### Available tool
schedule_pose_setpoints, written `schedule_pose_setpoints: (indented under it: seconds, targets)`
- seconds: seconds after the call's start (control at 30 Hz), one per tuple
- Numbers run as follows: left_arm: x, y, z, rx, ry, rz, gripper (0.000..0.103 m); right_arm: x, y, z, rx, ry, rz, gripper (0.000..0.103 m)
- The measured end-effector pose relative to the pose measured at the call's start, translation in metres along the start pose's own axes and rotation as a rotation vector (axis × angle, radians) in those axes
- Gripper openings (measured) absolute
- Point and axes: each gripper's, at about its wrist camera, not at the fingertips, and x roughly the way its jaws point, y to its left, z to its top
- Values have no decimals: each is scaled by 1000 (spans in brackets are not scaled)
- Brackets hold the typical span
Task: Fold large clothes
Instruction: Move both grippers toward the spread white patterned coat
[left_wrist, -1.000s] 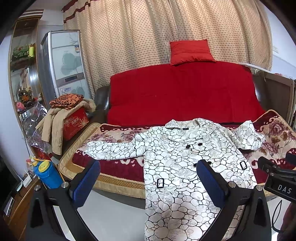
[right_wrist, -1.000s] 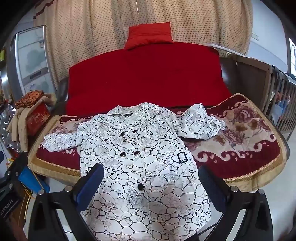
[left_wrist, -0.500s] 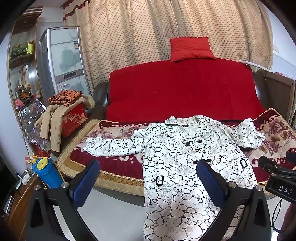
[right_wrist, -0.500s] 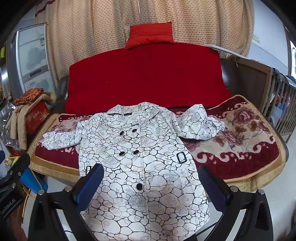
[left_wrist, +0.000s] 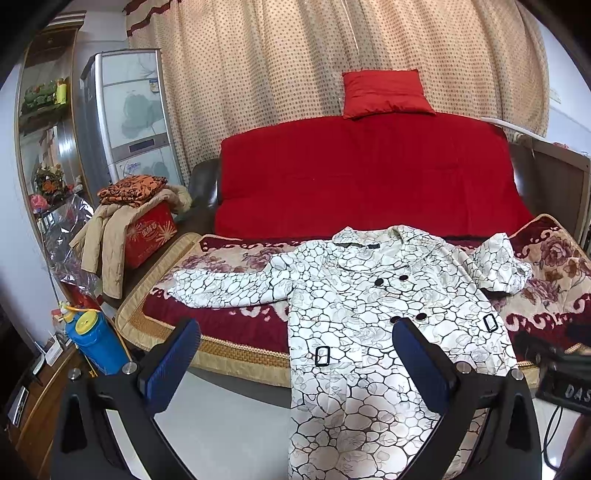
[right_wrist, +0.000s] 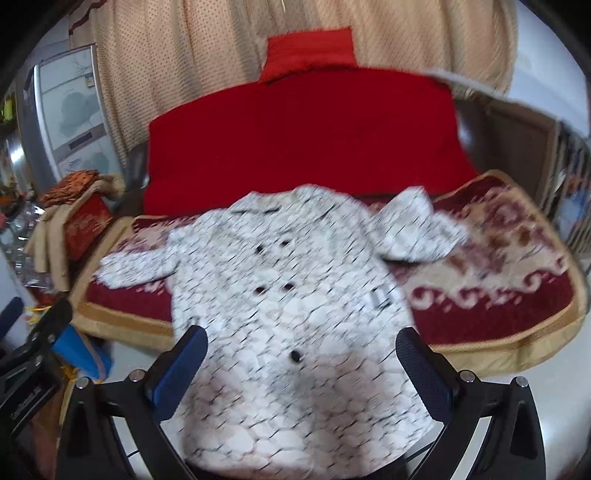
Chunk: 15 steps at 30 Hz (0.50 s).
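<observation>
Left wrist view: left gripper (left_wrist: 293, 363) spread wide, blue pads (left_wrist: 173, 360) apart, nothing between them. It hangs above the floor in front of the sofa (left_wrist: 365, 173). White coat (left_wrist: 373, 314) with black crackle print lies face up on the floral seat cover (left_wrist: 236, 258), collar toward the red backrest, hem draped over the front edge. One sleeve stretches flat out to the picture's left; the other is bunched up at the right shoulder. Dark buttons in pairs down the front, a black buckle on each side at the waist. Red cushion (left_wrist: 384, 94) on top of the backrest. Beige jacket (left_wrist: 107, 240) over a red box (left_wrist: 149, 234) beside the sofa; blue jug (left_wrist: 94, 343) low at left.

Right wrist view: heavily motion-blurred. Right gripper (right_wrist: 303, 369) also wide, pads (right_wrist: 424, 373) apart, holding nothing, poised over the coat's (right_wrist: 291, 306) lower front. Coat in the same lie on the seat cover (right_wrist: 495, 280), bunched sleeve at picture right. Part of the left gripper visible at far left edge.
</observation>
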Motion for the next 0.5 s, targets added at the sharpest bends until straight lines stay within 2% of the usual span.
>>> schedule_pose_setpoints:
  seconds: [0.13,0.23,0.37,0.5]
  targets:
    - [2,8,-1,-21,1,23,103,6,-6,-15,64,78,65,103]
    - [3,13,-2,-33,-1,35,103,1,-13,-30,121,67,91,103]
    - [2,12,-4,-26,-6,32,103,-16,-20,-33,161,2,59,103]
    - [4,14,-3,-33,-8,40,103,-45,-20,-30,167,-122,68,103]
